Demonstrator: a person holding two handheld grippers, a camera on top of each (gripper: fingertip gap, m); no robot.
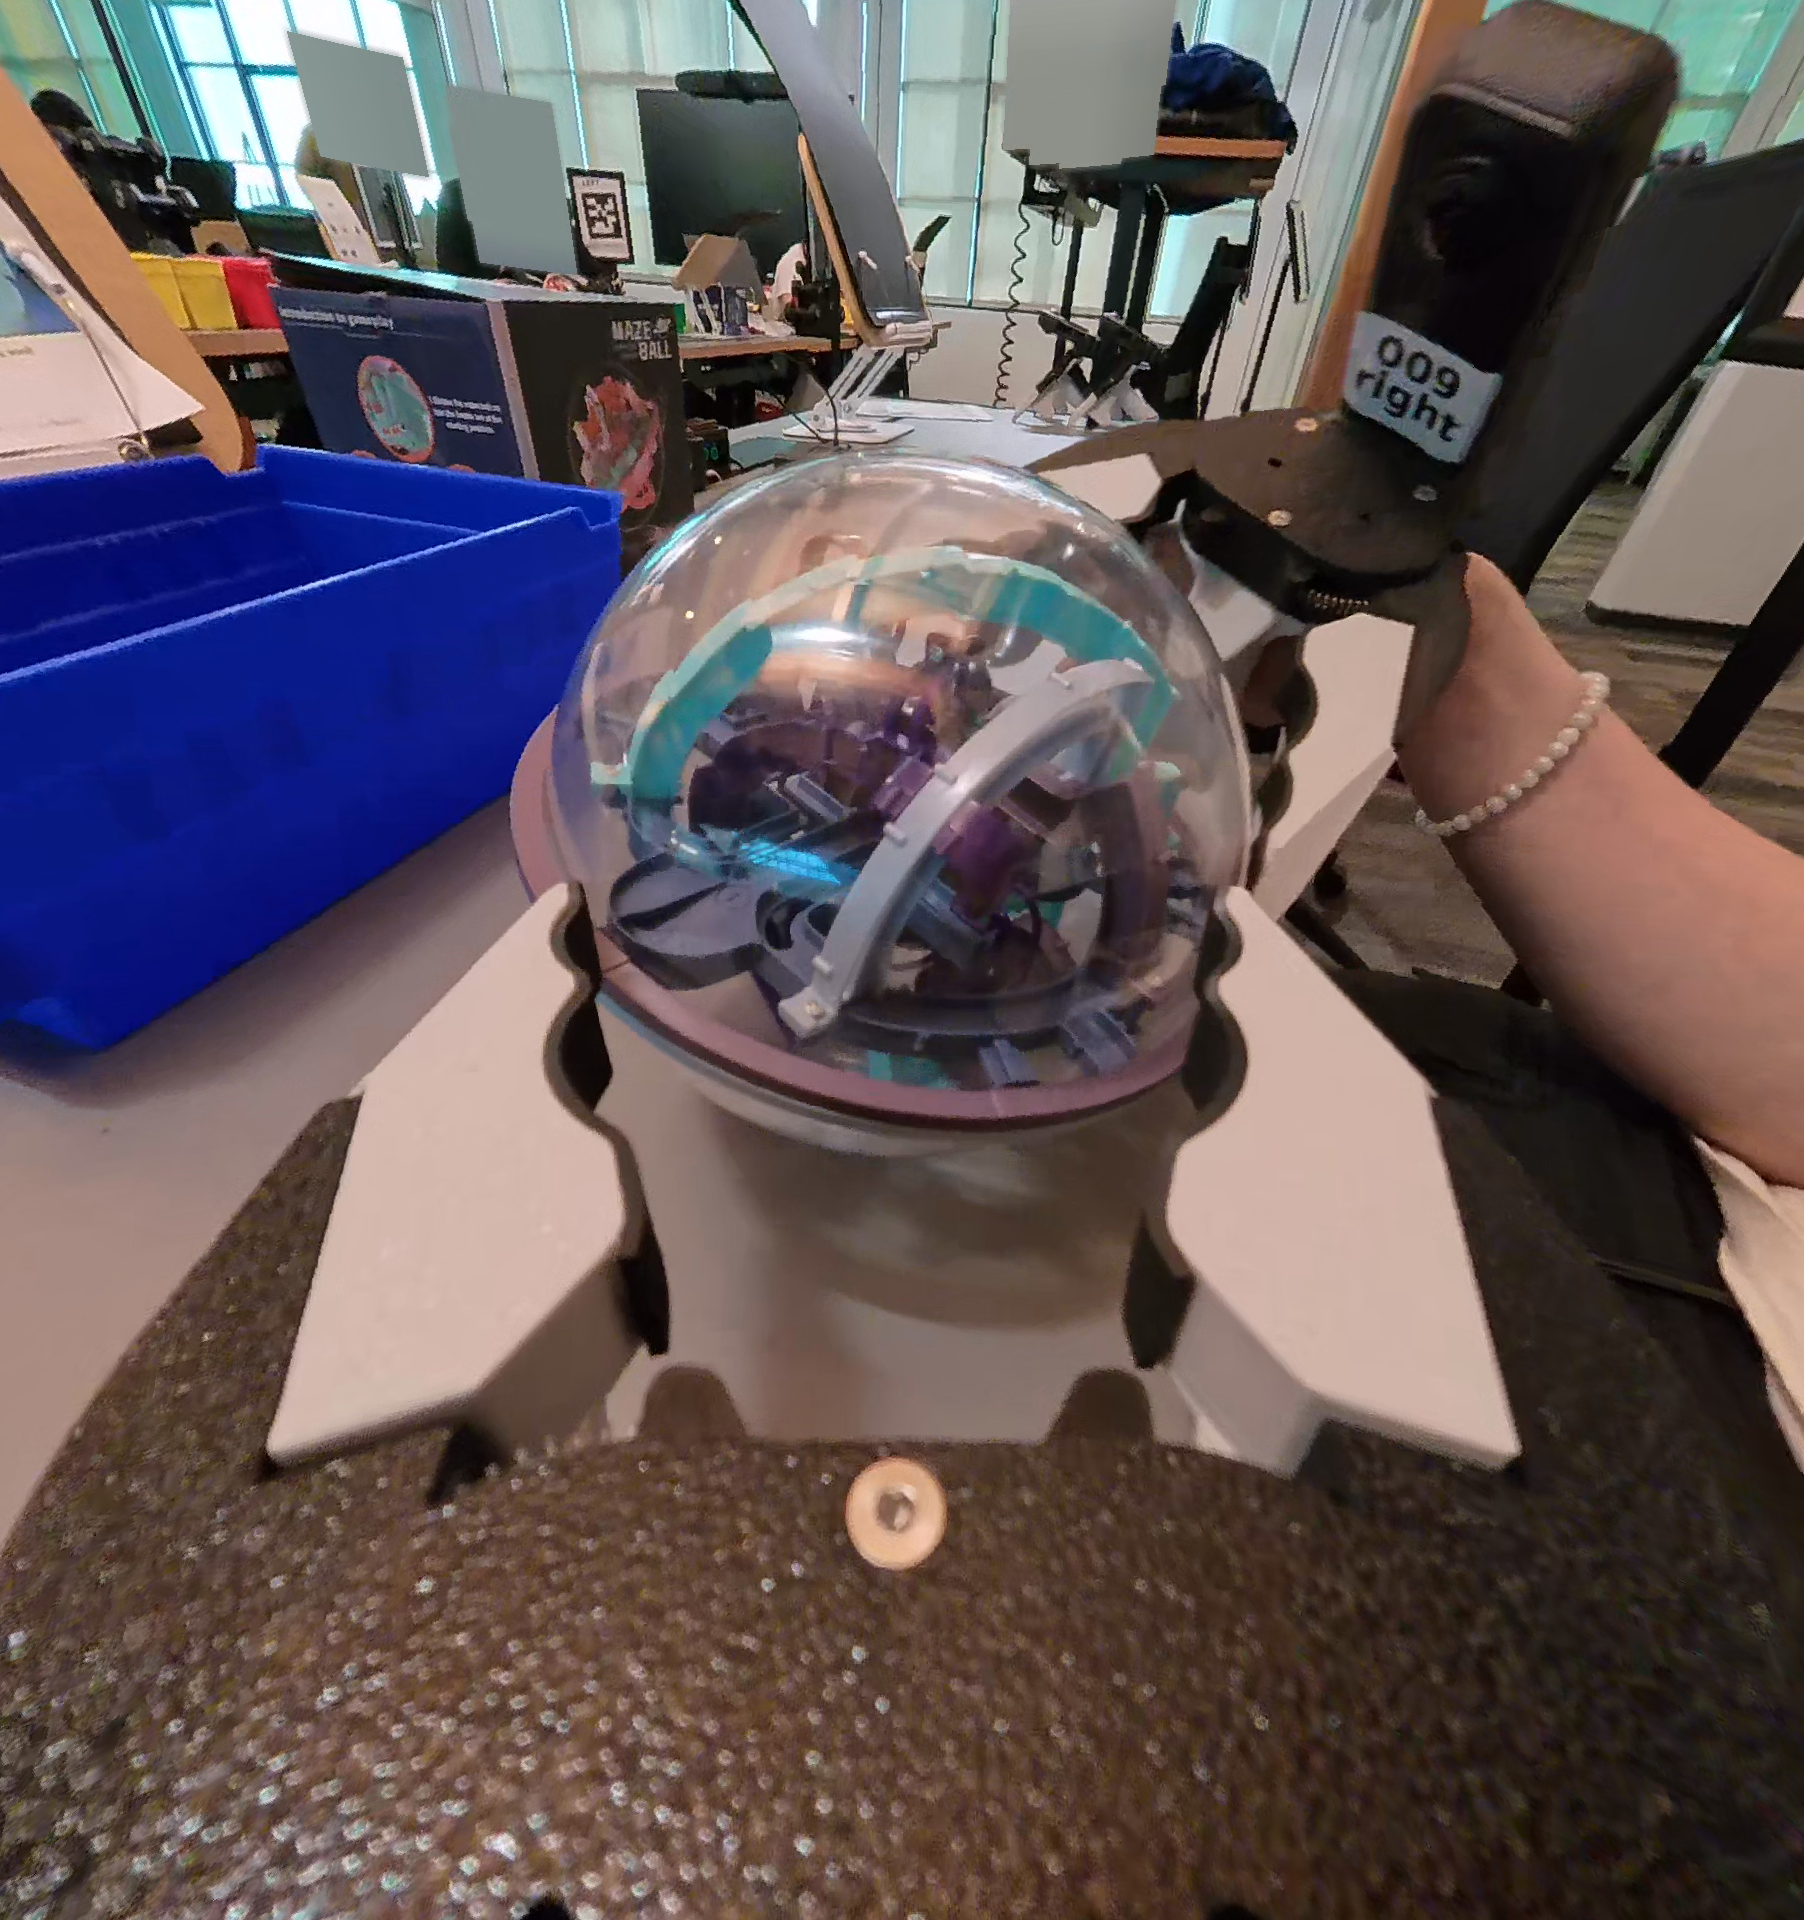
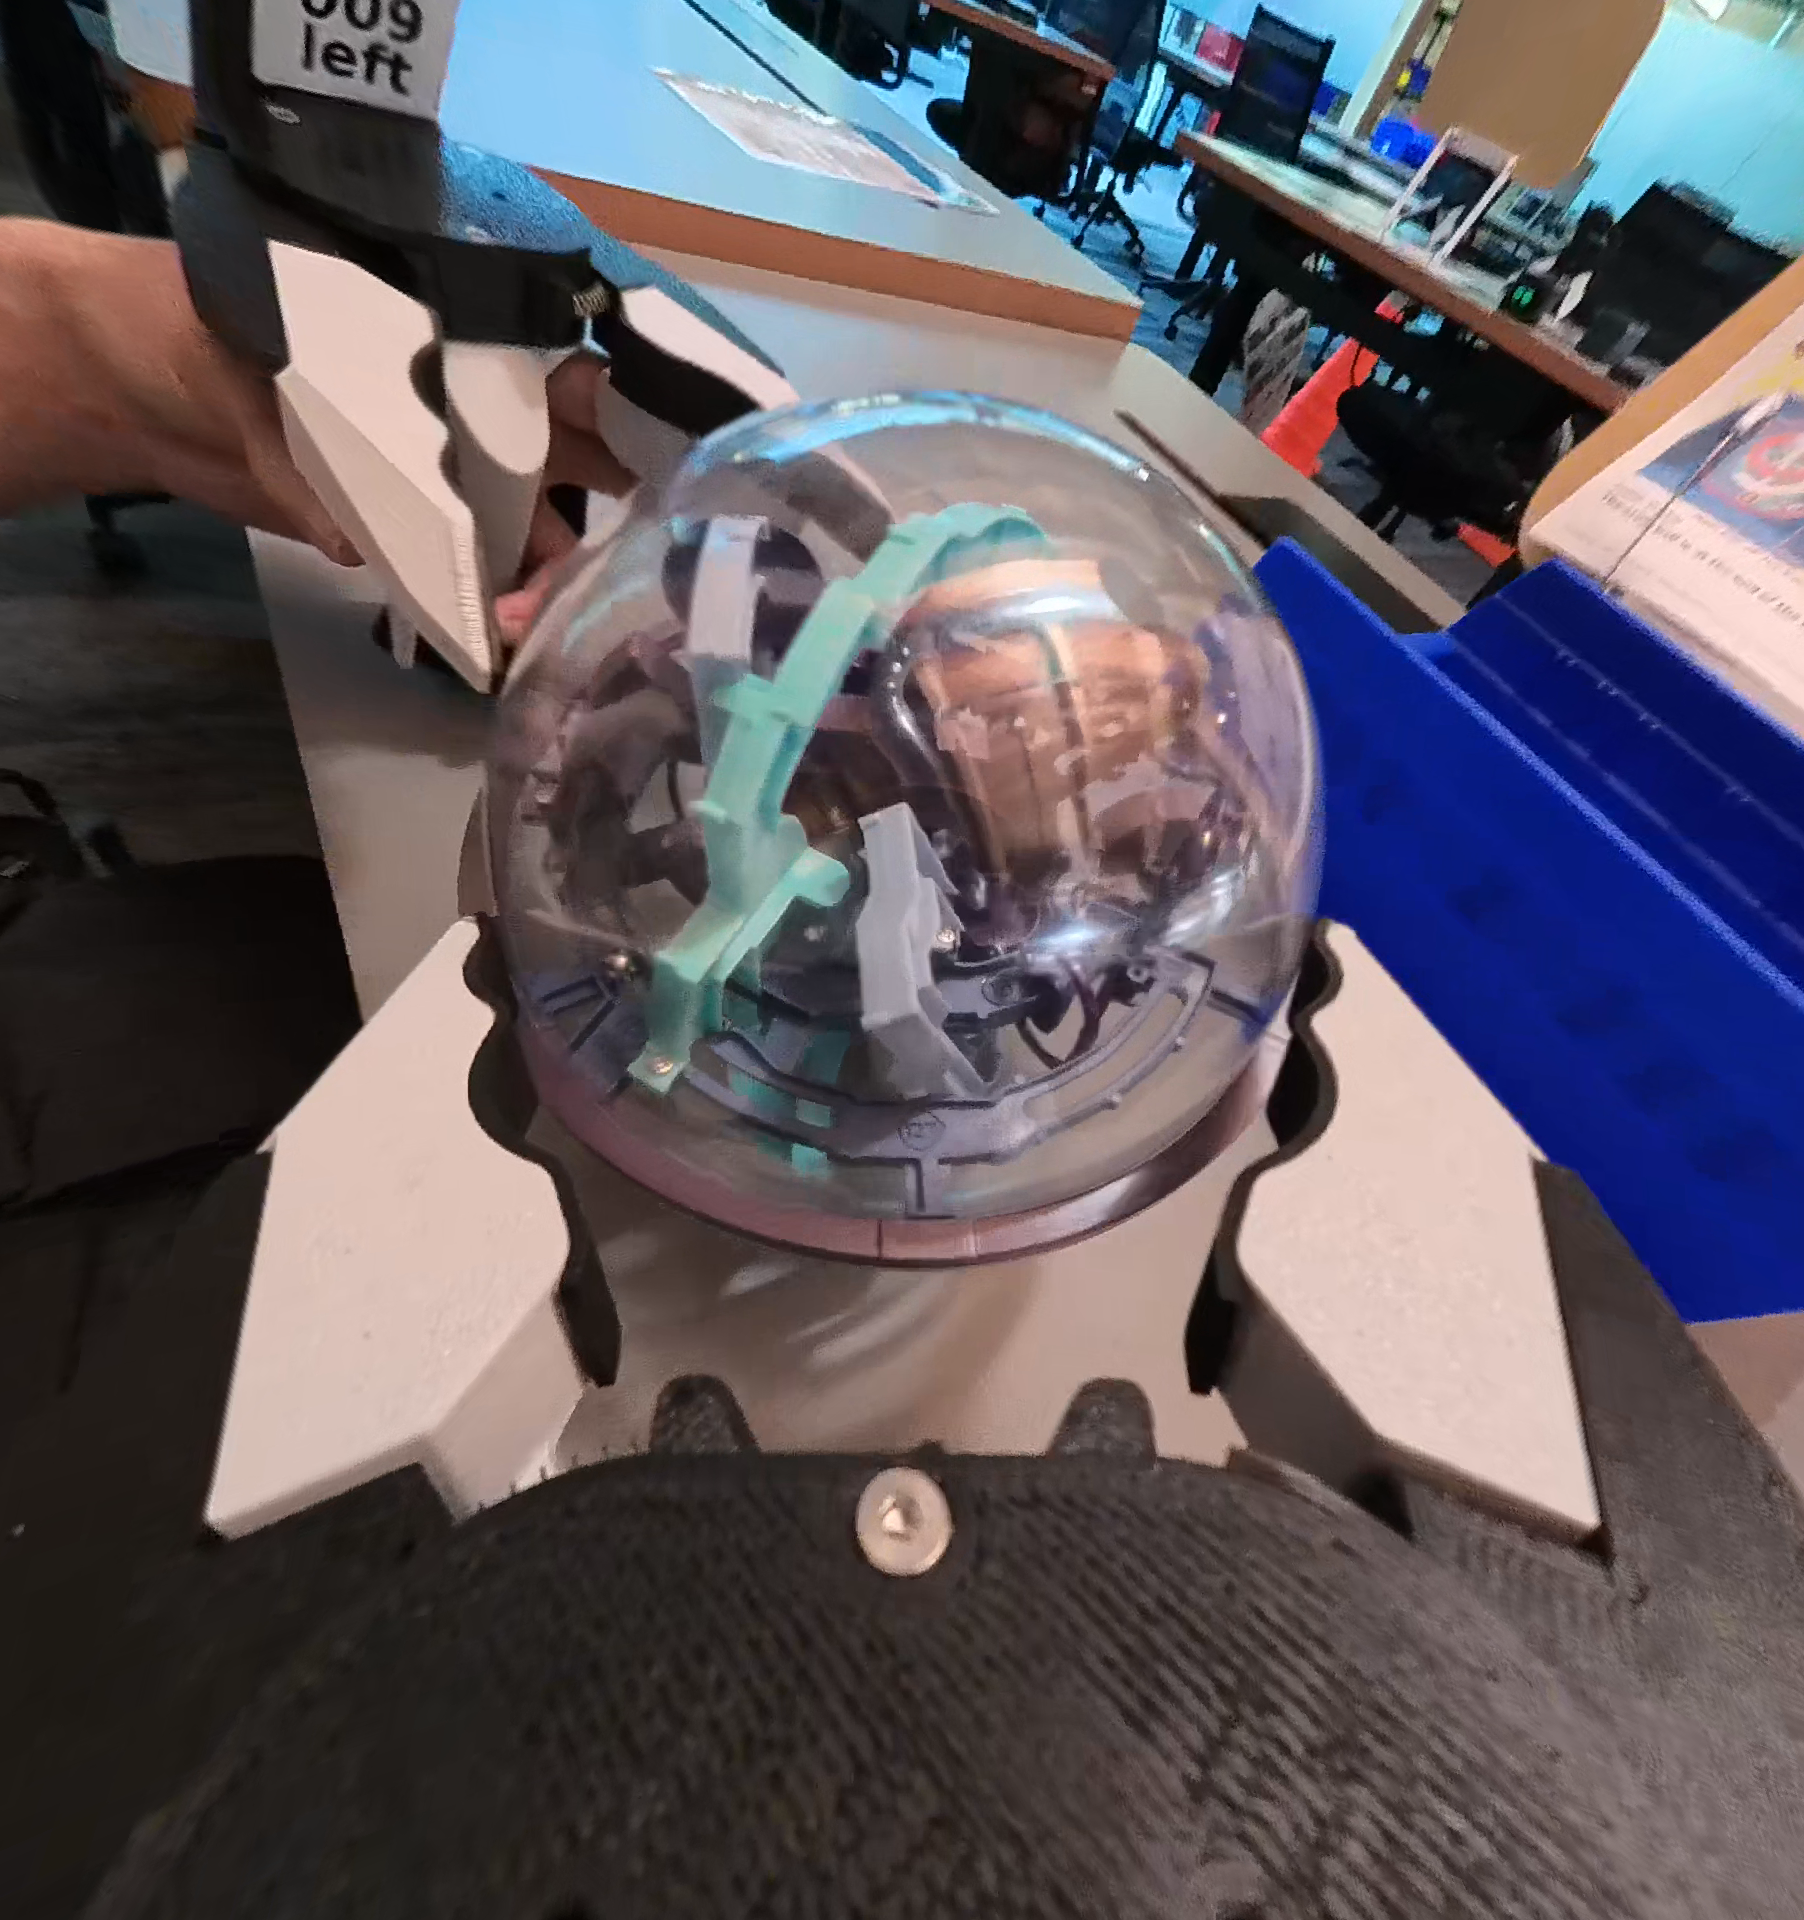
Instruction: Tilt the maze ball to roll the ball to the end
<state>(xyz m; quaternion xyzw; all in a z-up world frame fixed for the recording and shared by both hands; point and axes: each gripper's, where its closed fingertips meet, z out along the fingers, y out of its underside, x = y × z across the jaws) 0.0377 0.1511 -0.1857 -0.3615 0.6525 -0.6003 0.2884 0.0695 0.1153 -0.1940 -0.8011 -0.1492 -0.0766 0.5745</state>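
White fingers [image 1: 441, 1049] of the left gripper [image 1: 893, 997] are pinching the maze ball [image 1: 893, 790] on both flanks. Right gripper [image 2: 903, 1039] is clamping it likewise. Only the right wrist view is showing the orange cone [image 2: 1319, 400] at 1 o'clock; the blue bin [image 1: 254, 717] is sitting at 9 o'clock on the table [image 1: 67, 1174].

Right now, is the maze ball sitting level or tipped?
Tipped. The maze ball has its purple equator band slanting, lower on the right in the left wrist view.
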